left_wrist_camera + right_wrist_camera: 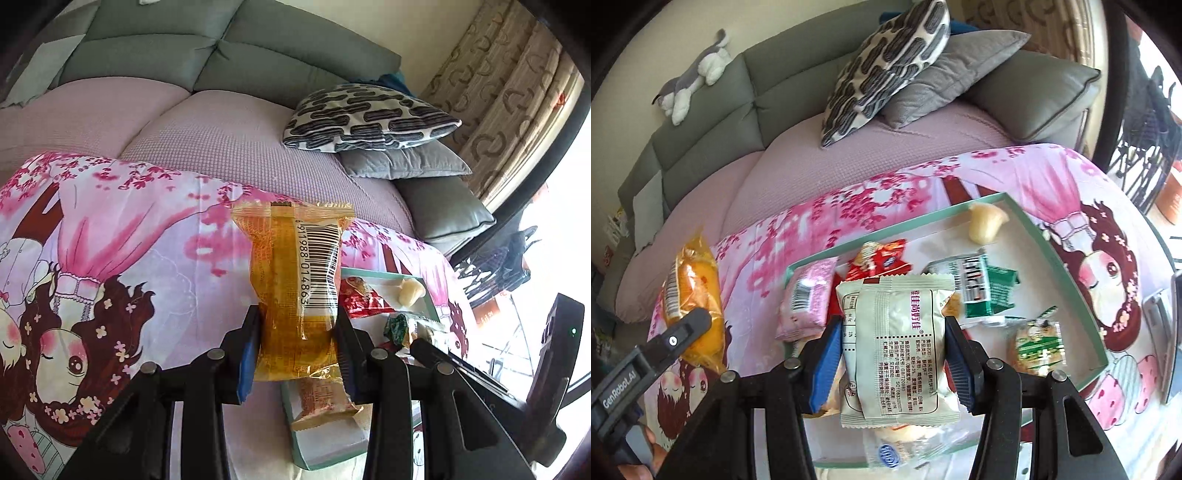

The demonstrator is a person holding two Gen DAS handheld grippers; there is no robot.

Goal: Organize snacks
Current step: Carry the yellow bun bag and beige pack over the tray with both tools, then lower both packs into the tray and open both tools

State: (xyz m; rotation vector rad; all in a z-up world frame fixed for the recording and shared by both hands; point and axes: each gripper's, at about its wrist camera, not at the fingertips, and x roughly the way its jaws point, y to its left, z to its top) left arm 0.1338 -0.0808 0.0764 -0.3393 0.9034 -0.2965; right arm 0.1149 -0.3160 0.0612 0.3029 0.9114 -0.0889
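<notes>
My left gripper is shut on an orange-yellow snack packet with a barcode, held upright above the pink cartoon cloth. The right wrist view shows that orange packet off to the left, outside the tray, with a left gripper finger on it. My right gripper is shut on a pale grey packet with printed text, held over the teal-rimmed tray. In the tray lie a pink packet, a red packet, a green-and-white packet, a pale jelly cup and a small green packet.
A clear packet with a blue logo lies under the right gripper. Behind the cloth is a grey sofa with patterned and grey pillows and a plush toy. A phone lies at the right edge.
</notes>
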